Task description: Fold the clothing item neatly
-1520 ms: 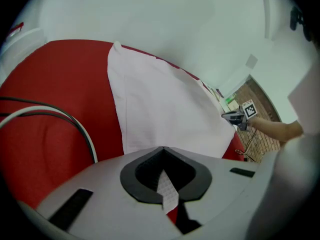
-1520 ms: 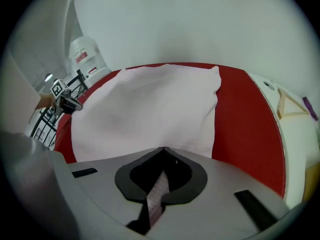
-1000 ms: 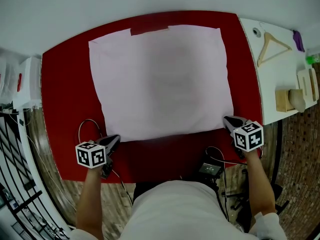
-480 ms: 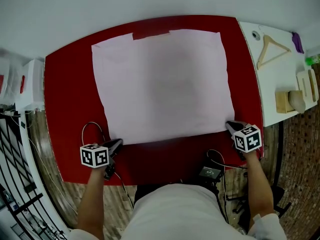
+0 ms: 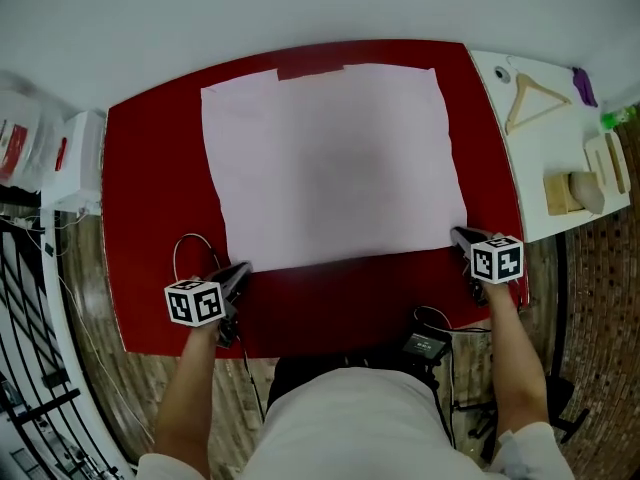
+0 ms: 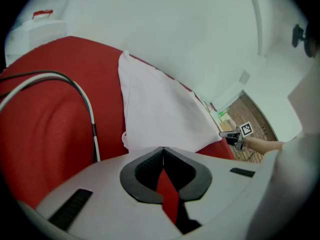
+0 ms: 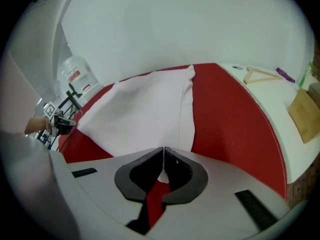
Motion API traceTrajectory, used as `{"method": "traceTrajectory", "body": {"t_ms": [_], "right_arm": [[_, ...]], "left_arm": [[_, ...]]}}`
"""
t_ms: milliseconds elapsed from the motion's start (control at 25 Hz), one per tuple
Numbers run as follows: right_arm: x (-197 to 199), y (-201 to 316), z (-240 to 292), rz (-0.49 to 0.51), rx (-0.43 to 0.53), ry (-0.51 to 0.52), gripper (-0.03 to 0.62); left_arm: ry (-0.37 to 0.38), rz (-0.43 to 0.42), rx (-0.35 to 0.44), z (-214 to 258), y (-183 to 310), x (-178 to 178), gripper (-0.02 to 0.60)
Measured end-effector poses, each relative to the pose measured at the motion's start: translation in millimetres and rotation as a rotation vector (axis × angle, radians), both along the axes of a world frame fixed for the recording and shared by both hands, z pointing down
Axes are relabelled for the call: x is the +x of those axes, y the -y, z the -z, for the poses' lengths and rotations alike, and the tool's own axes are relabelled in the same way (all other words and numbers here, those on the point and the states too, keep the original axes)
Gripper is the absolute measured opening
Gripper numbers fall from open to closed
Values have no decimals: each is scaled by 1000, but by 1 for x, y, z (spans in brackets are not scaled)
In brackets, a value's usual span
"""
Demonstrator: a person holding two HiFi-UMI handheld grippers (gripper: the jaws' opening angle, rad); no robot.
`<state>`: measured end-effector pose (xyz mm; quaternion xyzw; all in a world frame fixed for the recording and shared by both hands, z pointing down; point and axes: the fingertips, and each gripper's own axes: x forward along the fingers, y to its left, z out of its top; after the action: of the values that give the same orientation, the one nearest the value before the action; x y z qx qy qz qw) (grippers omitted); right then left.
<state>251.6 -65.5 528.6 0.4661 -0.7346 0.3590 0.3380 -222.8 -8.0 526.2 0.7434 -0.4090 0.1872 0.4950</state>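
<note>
Left gripper [image 5: 243,268]: grey moulded shell with dark, rubbery-looking pads and a black-and-white marker cube on its back; its jaws are pressed together on the near-left corner of the garment

Right gripper [image 5: 457,233]: same build; its jaws are closed on the near-right corner, and a sliver of pale cloth shows just behind the tips

Garment [image 5: 335,163]: thin, smooth, pale pink fabric, roughly square, spread flat with hardly a crease; its near edge runs from one pair of tips to the other, and the rest stretches away from both grippers to the table's far edge

Left corner: the hem curls up slightly where it meets the left gripper's tips

Table [image 5: 150,188]: matt red surface with rounded corners; a bare red band lies along its near edge, between the garment and the person

Strip [image 5: 310,68]: darker red and flat, at the table's far edge, touching the garment's far hem

Cable [image 5: 190,248]: thin, looped on the red surface at the near-left corner, just beside the left gripper

Side counter [image 5: 520,168]: white, against the table's right edge; it carries a triangular wooden hanger [image 5: 520,98] and a wooden block [image 5: 556,193]

Hard to make out: the garment's outline does not tell what kind it is; a purple thing [image 5: 583,85] at the counter's far corner is too small to identify; the forearms [image 5: 190,388] are cut off at the picture's lower edge
</note>
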Motion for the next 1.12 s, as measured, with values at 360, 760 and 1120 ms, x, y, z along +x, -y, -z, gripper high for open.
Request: {"method": "traceTrajectory", "body": {"t_ms": [360,760,1120], "right_arm": [[-24,1,61,15,185,147,18],[-46,-36,156,-20,330,617,17],[-55,-88,228,67,441,778,17]], "left_arm": [[-41,152,213,70,-29,16,3],[-150,271,427,141,-98,63,3],[-240,311,516,186,-154,98,3]]}}
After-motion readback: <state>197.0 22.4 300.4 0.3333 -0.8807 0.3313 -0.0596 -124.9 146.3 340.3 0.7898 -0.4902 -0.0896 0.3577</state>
